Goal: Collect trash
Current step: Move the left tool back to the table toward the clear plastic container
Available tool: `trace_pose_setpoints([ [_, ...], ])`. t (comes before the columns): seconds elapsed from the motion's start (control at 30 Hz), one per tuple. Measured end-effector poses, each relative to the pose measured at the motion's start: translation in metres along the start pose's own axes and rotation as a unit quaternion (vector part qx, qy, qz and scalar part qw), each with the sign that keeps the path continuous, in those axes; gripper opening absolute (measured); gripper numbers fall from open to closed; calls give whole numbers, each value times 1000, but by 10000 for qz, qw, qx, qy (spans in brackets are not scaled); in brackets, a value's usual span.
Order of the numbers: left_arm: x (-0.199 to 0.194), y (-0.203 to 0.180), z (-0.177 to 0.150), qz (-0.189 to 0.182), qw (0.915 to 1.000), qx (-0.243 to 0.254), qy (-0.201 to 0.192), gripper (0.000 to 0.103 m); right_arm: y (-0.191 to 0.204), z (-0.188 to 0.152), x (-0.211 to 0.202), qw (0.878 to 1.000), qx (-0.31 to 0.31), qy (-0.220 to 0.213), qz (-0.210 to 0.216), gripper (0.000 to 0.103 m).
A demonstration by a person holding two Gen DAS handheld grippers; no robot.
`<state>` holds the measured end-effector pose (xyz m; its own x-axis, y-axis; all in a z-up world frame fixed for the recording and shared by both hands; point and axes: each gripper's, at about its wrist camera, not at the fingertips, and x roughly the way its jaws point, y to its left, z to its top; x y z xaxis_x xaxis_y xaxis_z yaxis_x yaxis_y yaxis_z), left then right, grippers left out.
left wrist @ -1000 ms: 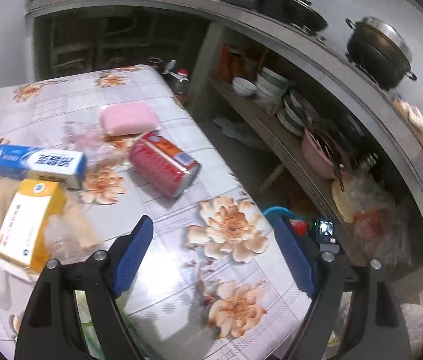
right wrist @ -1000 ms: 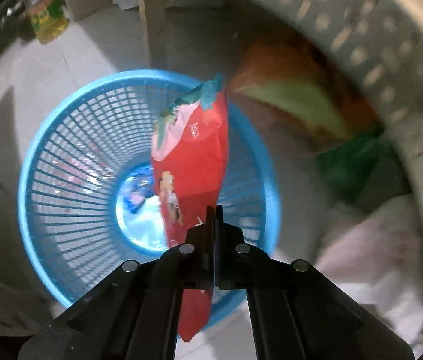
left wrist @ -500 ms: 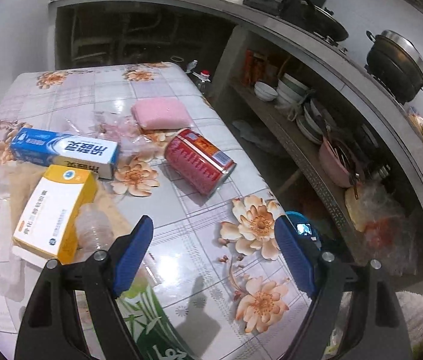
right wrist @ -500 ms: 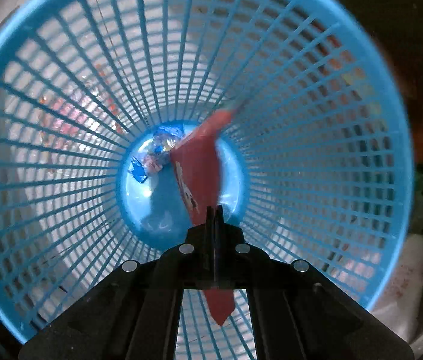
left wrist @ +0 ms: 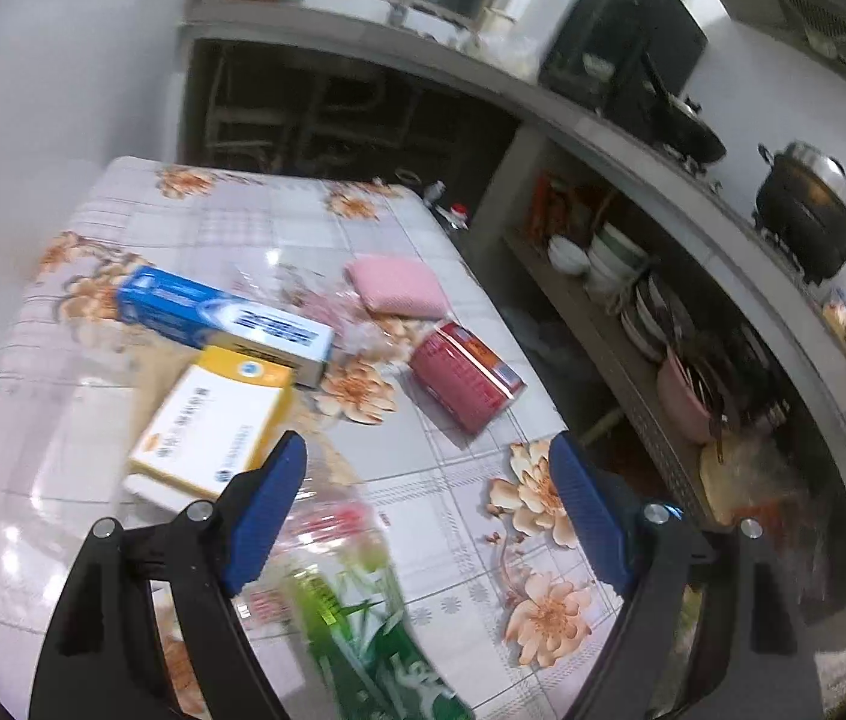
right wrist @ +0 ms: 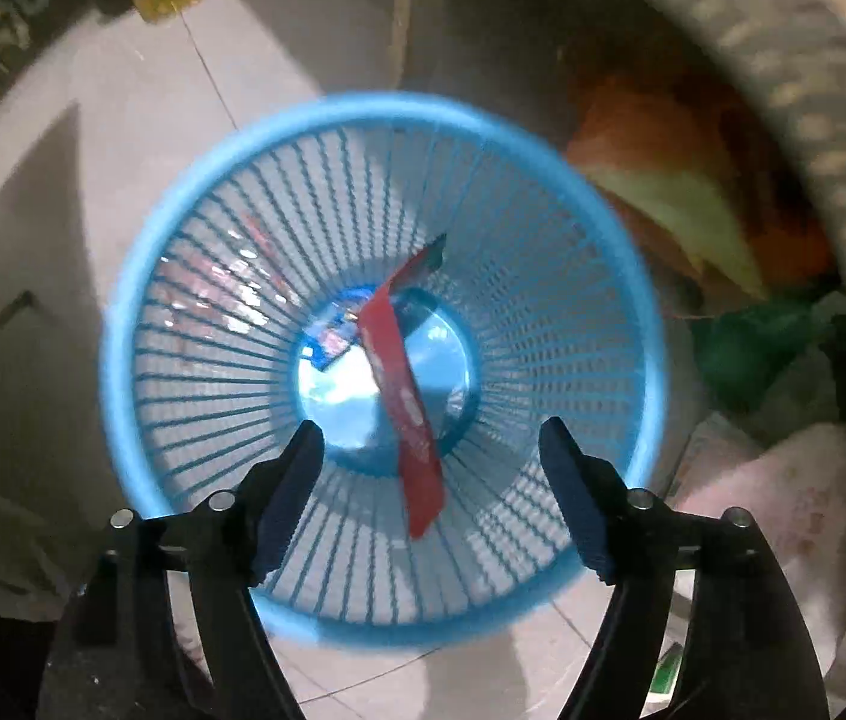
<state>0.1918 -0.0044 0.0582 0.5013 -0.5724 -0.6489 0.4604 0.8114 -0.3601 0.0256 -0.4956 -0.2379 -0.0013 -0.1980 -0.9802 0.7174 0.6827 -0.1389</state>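
Right wrist: our right gripper (right wrist: 432,495) gapes over blue basket (right wrist: 123,324), red wrapper (right wrist: 402,384) inside. Left gripper (left wrist: 426,516) gapes too; centre it on green packet (left wrist: 375,648) next.

A floral tabletop (left wrist: 231,222) stands by a white wall (left wrist: 63,78). A grey counter (left wrist: 633,138) holds a black pot (left wrist: 807,222) above a dish shelf (left wrist: 615,324). The floor (right wrist: 123,120) is pale tile.
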Motion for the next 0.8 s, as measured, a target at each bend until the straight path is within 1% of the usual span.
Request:
trace_pose_setpoints([
  [0.1, -21, 14, -3, 131, 9996, -163, -195, 81, -2, -18, -48, 9986, 132, -420, 305, 73],
  [0.17, -32, 25, -6, 220, 9990, -271, -292, 81, 2, -28, -71, 9964, 213, -660, 493, 73],
  [0.27, -45, 42, -12, 319, 9977, -463, -387, 81, -2, -44, -116, 9902, 322, -1057, 851, 73],
  [0.37, -48, 56, -20, 391, 9968, -578, -392, 81, 7, -65, -160, 9806, 344, -1413, 1318, 73],
  [0.4, -49, 60, -22, 407, 9966, -598, -388, 81, 12, -71, -179, 9757, 284, -1553, 1521, 73],
  [0.43, -48, 64, -25, 416, 9966, -611, -359, 81, 18, -72, -189, 9724, 222, -1641, 1645, 73],
  [0.5, -44, 69, -29, 366, 9976, -530, -250, 81, 31, -81, -223, 9621, 18, -1895, 1958, 76],
  [0.53, -41, 71, -30, 363, 9981, -468, -180, 82, 36, -82, -234, 9572, -80, -1972, 2119, 79],
  [0.57, -38, 72, -31, 371, 9985, -398, -115, 83, 44, -85, -249, 9491, -218, -2047, 2382, 81],
  [0.6, -35, 72, -32, 386, 9987, -316, -76, 85, 50, -87, -256, 9448, -290, -2074, 2519, 82],
  [0.63, -31, 73, -32, 427, 9989, -202, -51, 87, 62, -91, -272, 9361, -484, -2116, 2767, 83],
  [0.7, -22, 73, -29, 428, 9991, 57, 35, 91, 81, -95, -293, 9236, -767, -2197, 3048, 84],
  [0.8, -8, 76, -21, 432, 9986, 248, 157, 91, 106, -100, -301, 9113, -1065, -2237, 3288, 86],
])
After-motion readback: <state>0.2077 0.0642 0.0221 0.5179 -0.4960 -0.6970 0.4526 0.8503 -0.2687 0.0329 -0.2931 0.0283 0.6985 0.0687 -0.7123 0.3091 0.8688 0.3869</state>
